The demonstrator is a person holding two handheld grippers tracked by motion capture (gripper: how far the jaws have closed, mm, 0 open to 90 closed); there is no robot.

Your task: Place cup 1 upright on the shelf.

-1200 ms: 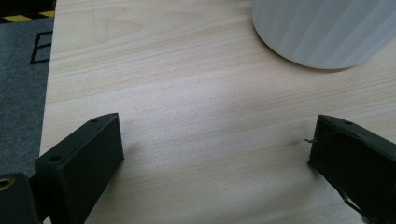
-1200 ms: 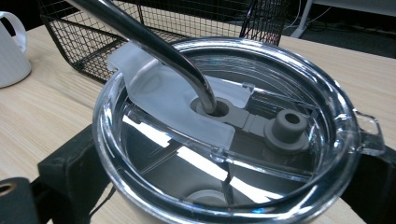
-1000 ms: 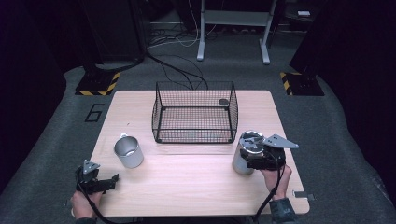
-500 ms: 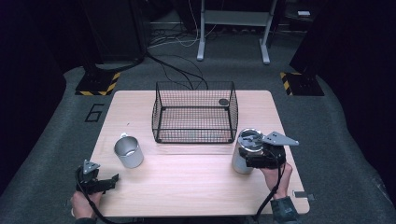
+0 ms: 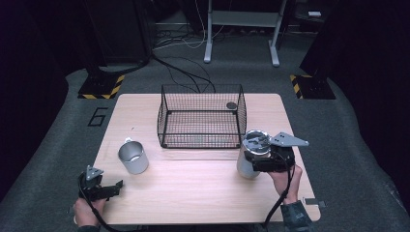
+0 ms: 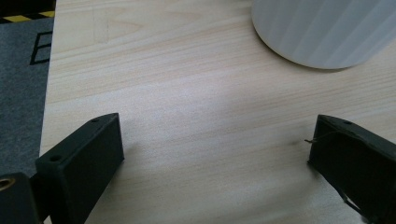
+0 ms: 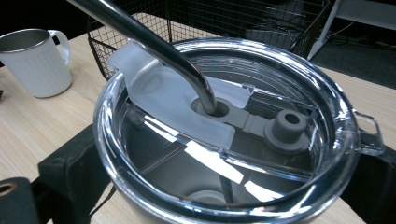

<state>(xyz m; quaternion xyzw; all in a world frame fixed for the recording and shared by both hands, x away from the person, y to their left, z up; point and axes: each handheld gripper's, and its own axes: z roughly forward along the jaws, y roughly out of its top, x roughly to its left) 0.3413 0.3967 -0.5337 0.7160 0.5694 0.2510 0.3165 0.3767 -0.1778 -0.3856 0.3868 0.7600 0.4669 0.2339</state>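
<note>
Tumbler (image 7: 224, 140) body hidden under its lid, straw (image 7: 154, 44) cut off; mug (image 6: 327, 28) top cropped

Black right gripper (image 5: 263, 159) with grey three-cornered plate; black left gripper (image 5: 113, 187), trailing black cables.

Bare table (image 5: 193, 179) is seen between the mug (image 5: 133, 157) and the tumbler (image 5: 251, 157), so a wide lane is left open along the near edge. The way forward in the middle is blocked by the wire basket (image 5: 200, 118), which stands just behind the tumbler. Narrow strips of table are left free on either side of the basket.
</note>
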